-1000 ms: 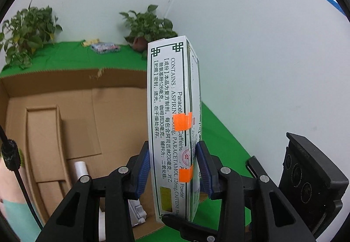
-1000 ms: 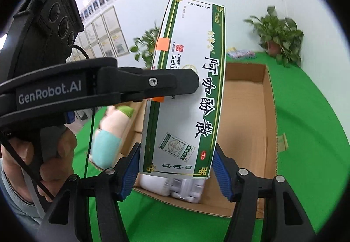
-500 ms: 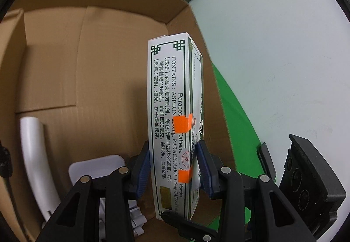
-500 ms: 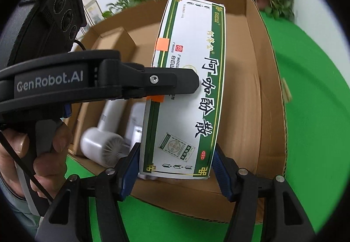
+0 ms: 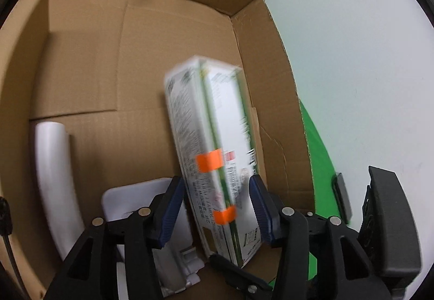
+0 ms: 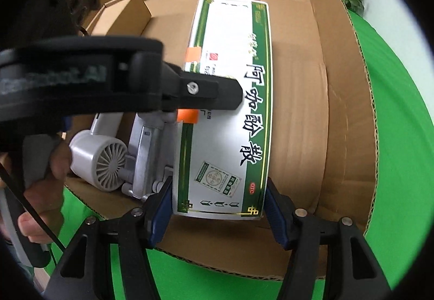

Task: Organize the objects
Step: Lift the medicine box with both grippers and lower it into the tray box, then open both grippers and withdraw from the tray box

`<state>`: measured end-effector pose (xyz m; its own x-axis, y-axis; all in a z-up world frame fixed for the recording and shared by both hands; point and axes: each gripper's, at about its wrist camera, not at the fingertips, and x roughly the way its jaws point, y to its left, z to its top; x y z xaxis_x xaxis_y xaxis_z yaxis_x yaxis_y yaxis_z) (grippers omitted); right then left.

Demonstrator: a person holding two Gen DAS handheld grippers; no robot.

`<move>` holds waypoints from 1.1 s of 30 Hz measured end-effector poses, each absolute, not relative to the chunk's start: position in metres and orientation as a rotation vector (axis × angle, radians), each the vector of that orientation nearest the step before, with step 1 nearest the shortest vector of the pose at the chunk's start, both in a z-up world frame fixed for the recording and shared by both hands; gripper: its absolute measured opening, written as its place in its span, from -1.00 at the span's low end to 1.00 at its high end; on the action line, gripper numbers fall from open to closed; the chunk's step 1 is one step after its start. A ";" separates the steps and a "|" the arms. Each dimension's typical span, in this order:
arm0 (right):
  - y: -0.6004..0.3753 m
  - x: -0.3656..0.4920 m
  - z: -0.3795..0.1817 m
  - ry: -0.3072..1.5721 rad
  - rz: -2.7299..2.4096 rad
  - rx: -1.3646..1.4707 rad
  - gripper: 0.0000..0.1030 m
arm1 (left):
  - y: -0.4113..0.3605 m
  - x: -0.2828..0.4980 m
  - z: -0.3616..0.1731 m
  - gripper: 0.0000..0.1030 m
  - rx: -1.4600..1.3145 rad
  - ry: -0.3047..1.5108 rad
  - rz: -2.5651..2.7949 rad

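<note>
The medicine box was inside the cardboard box, beside a white hair dryer. The right tool held the lower end of the medicine box between its blue pads. The left tool had just been opening; its pads stood a little apart from the narrow sides of the medicine box, which looked blurred and tilted. The cardboard box stood on a green desk.
</note>
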<state>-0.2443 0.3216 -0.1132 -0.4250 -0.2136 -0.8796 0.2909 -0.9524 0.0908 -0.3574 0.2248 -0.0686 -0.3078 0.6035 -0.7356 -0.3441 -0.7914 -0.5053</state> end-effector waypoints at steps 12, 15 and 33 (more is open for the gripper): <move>0.330 -0.256 -0.116 0.082 -2.425 1.627 0.21 | 0.193 -0.322 -0.038 -0.09 -1.247 -0.304 2.221; 0.336 -0.259 -0.116 0.027 -2.396 1.623 0.22 | 0.172 -0.305 -0.020 -0.07 -1.170 -0.237 2.314; 0.288 -0.152 -0.066 0.011 -2.959 0.675 0.99 | 0.091 -0.148 -0.008 0.99 -0.642 0.086 3.064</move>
